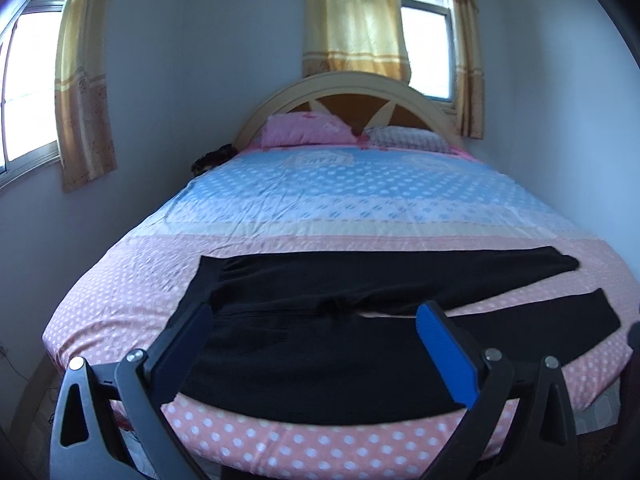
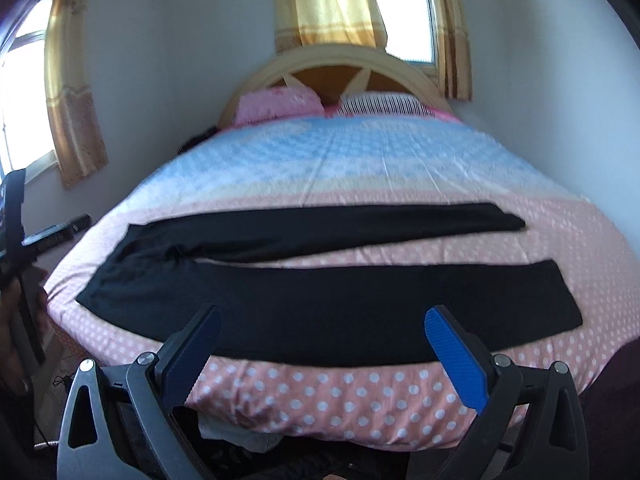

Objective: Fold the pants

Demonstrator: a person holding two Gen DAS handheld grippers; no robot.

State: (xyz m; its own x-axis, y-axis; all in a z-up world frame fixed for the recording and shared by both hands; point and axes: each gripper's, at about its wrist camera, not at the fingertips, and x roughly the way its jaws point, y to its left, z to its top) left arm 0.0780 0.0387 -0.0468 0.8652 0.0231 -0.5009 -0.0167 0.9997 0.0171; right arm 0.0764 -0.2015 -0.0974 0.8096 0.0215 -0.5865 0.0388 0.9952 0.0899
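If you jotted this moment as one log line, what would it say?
black pants: flat on bed, legs apart, unfolded | left gripper: open, empty | right gripper: open, empty

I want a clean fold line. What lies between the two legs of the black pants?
Only bare polka-dot bedsheet shows between the pants legs, clearest in the right wrist view.

black pants point(image 2: 320, 304) flat on bed point(image 2: 400, 168), gripper point(image 2: 322, 322) spread
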